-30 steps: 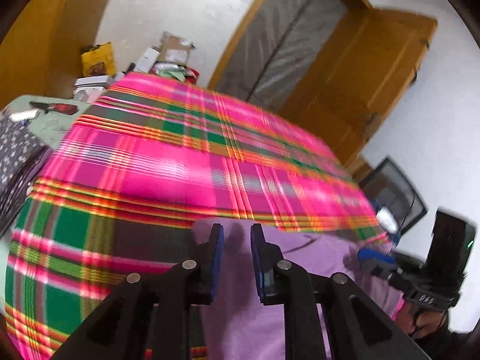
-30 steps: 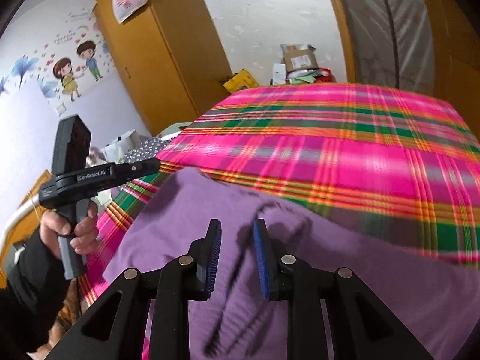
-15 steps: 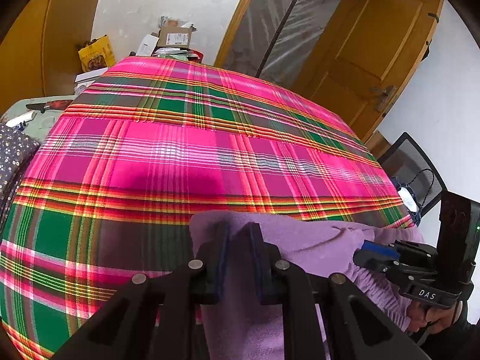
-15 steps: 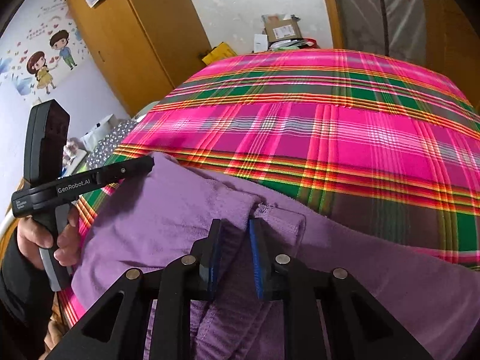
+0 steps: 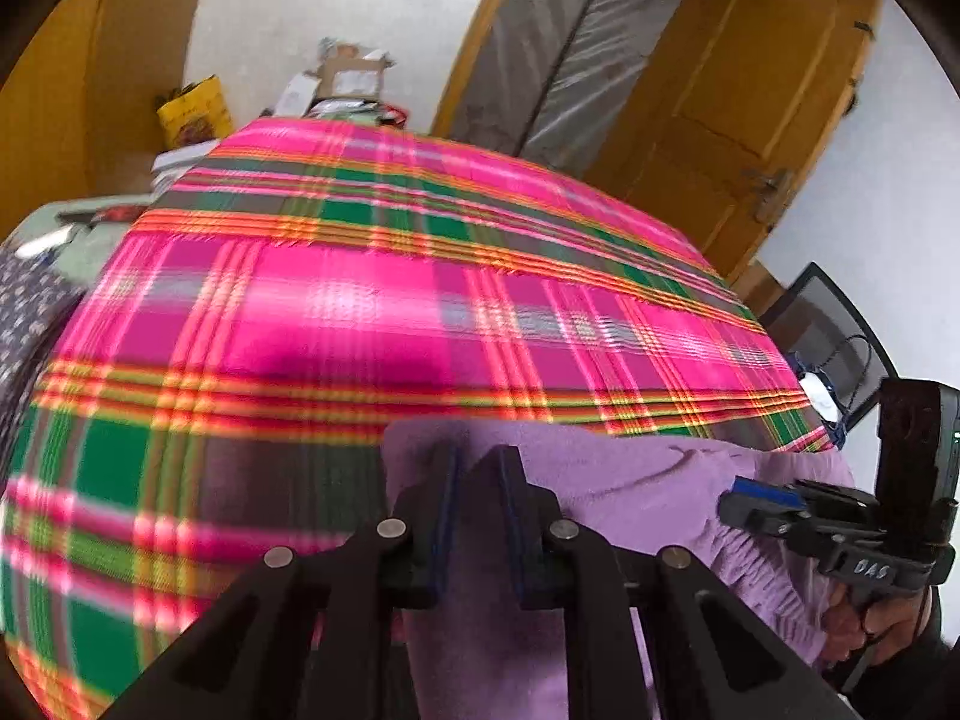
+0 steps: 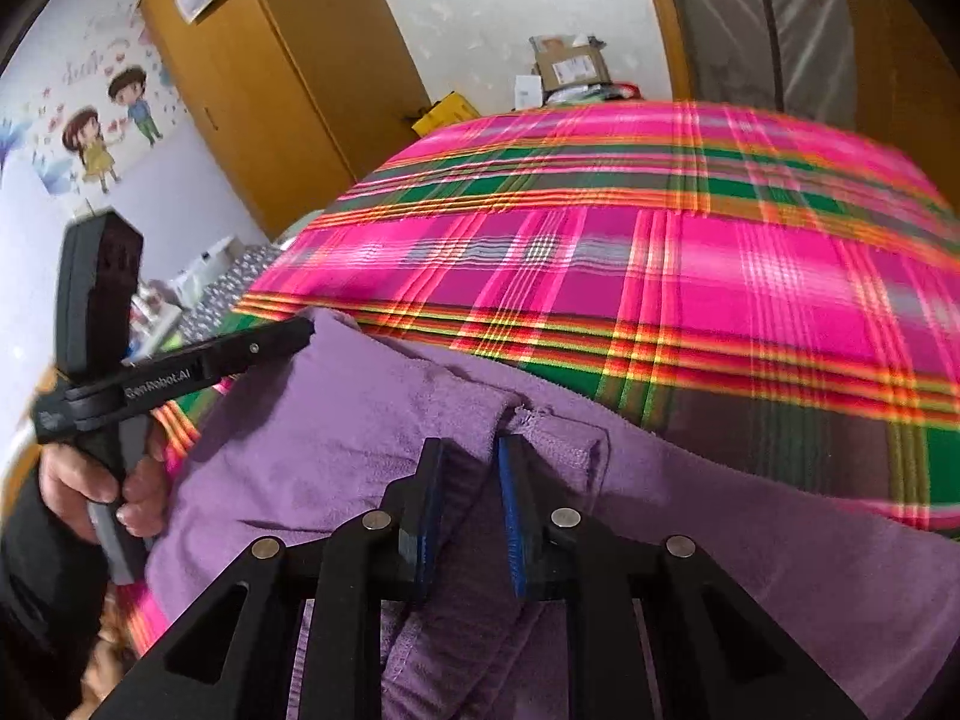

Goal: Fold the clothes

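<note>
Here, a purple garment (image 6: 372, 420) lay at the near edge of a bed covered by a pink, green and orange plaid blanket (image 6: 630, 264). The left gripper (image 5: 477, 468) was clenched on a fold at the garment's far corner; the right gripper (image 6: 470, 468) pinched a bunched ridge of the same cloth near a seam. A hand (image 6: 90, 492) gripped the left tool's handle. A wooden wardrobe (image 6: 288, 78) and a door (image 5: 738, 96) stood behind.
</note>
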The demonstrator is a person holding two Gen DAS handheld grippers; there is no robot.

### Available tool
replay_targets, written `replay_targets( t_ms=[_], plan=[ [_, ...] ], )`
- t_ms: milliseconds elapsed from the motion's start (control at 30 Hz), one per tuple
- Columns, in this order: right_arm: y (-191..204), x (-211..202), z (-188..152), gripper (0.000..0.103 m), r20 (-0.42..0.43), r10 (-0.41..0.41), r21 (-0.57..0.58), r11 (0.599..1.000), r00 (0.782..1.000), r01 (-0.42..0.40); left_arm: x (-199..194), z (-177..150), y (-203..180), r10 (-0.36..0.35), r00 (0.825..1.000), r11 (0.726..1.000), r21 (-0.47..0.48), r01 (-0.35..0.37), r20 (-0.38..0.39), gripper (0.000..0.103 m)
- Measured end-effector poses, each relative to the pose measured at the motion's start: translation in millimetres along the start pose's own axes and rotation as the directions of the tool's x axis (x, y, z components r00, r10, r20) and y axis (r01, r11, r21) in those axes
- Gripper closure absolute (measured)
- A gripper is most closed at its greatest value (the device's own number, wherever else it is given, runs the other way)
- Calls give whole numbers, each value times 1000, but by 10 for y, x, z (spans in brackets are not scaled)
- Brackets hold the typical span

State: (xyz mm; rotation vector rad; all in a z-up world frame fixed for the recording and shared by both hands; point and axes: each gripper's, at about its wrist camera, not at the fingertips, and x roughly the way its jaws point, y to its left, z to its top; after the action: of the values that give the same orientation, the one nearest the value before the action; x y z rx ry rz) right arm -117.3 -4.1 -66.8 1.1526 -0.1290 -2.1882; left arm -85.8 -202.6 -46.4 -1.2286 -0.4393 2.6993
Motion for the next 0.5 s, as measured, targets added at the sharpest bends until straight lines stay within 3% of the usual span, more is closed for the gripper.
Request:
replay_targets(
  t_ms=[100, 300, 500],
  plan=[
    [105, -269, -109, 80, 42, -12, -12, 1000, 999, 13, -331, -189, -113, 5, 998, 999, 36, -7, 61, 87],
    [322, -643, -495, 80, 84, 24, -96, 995, 996, -16, -808, -763, -232, 39, 994, 999, 30, -43, 102, 86],
    [356, -806, -786, 80, 82, 57, -133, 990, 995, -46, -979, -1199, -185, 98, 991, 994, -53, -94, 86, 72]
  ],
)
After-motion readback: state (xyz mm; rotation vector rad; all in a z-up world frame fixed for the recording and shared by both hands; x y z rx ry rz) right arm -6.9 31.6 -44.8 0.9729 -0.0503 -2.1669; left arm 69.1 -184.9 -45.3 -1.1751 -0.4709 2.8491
